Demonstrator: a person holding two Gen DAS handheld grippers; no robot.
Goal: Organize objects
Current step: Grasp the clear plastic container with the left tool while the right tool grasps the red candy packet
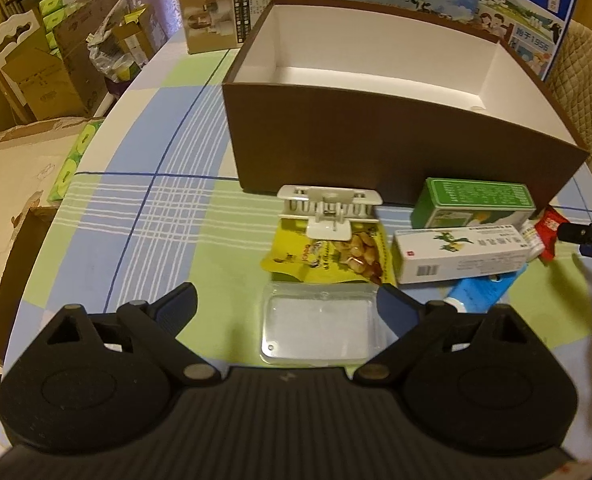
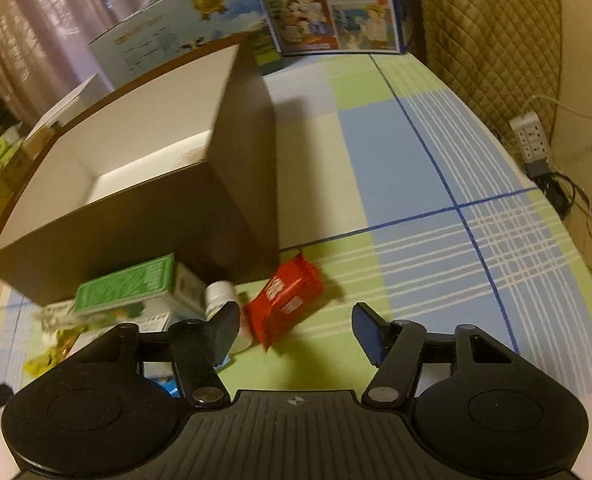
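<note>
The left gripper (image 1: 286,304) hangs over the counter (image 1: 144,208) with its fingers spread wide and nothing pinched. A clear plastic case (image 1: 318,326) lies flat between the fingertips, apart from both. Just ahead of it sit a yellow snack packet (image 1: 328,258) and a white hair claw clip (image 1: 330,210); ahead and to the right lie a white medicine box (image 1: 456,256), a green box (image 1: 476,202) and a blue tube (image 1: 482,292). Beyond them all stands the open brown box (image 1: 376,148), its white inside bare.

The right gripper (image 2: 296,326) is also spread, gripping nothing. A red packet (image 2: 284,300) lies between and just ahead of its fingertips, nearer the left one, with a small white bottle (image 2: 218,294) just left of it.
</note>
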